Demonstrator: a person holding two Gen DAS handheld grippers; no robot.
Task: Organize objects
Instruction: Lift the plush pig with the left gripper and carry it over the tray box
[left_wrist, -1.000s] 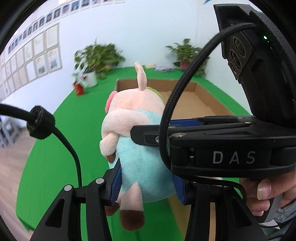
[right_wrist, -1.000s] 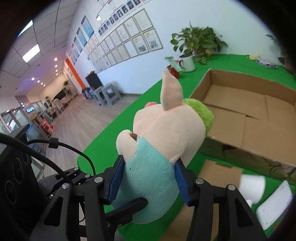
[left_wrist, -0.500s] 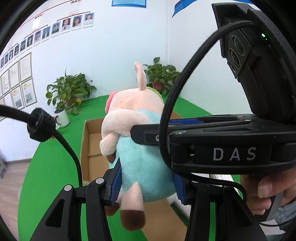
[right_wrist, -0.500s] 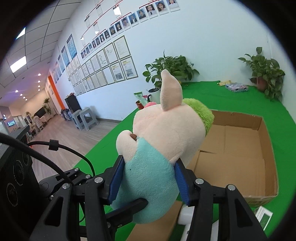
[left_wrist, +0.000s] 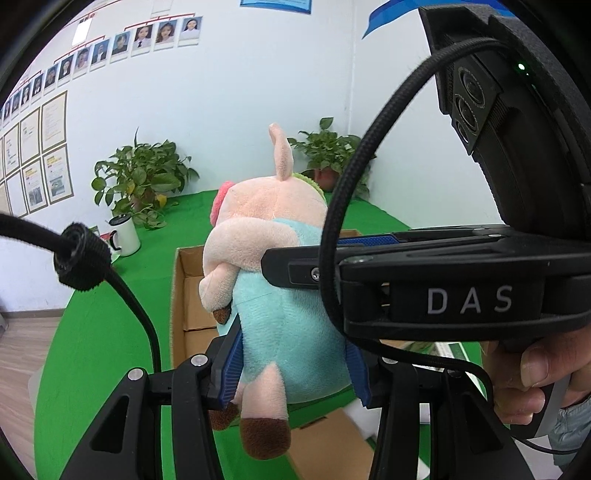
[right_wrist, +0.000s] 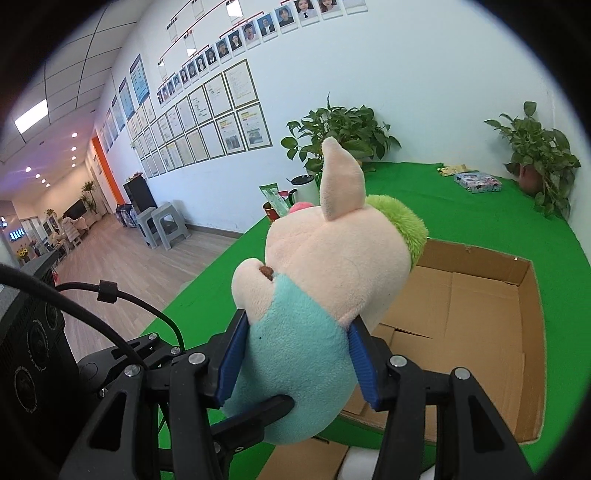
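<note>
Left wrist view gives me the plush pig (left_wrist: 288, 295) pinched between my left gripper (left_wrist: 295, 365), whose blue ribbed pads (left_wrist: 229, 363) press into the teal body from both sides; the toy hangs in the air above the near end of the open cardboard box (left_wrist: 183, 295) on the green table (left_wrist: 92, 332). Crossing that view is my right gripper (left_wrist: 443, 291), and the only writing I can read is "DAS" in white letters on its black housing, with a small green light lit higher up. From the right wrist view, the right gripper (right_wrist: 297, 363) is likewise clamped on the plush pig (right_wrist: 325, 288), blue pads (right_wrist: 364, 363) squeezing the teal belly, pink ear pointing up, the cardboard box (right_wrist: 517, 350) just beyond. Framed certificates (right_wrist: 225, 107) and portrait photos line the wall, but their text is too small for me to read. A white mug (left_wrist: 125, 236) stands beside a potted plant (left_wrist: 144, 184).
</note>
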